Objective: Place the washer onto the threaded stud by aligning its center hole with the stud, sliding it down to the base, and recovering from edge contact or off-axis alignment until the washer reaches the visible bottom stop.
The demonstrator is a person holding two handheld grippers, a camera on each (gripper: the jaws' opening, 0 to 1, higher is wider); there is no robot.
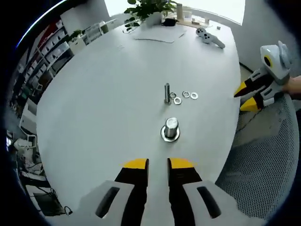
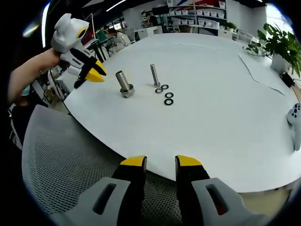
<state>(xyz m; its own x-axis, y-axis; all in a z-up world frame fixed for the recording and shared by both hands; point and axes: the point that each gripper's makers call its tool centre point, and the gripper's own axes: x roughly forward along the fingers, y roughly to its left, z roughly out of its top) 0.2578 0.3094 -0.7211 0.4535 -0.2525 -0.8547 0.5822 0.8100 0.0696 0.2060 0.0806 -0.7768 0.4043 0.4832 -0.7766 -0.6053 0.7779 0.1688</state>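
Here the left gripper (image 1: 157,164) hangs over the white table (image 1: 103,103), jaws apart and empty, before a stud (image 1: 170,129) with a washer at its base. Beyond stands a thinner stud (image 1: 166,93) beside four loose washers (image 1: 184,96). The right gripper (image 2: 161,162), jaws likewise apart and empty, looks over a mesh chair (image 2: 66,160).

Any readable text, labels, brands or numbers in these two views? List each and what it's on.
No readable text in either view.
Papers at the far end of the white table: any print is too small to read.
Shelf boxes beside the table: labels blurred.
Threaded stud, washers, both game controllers: no markings visible.
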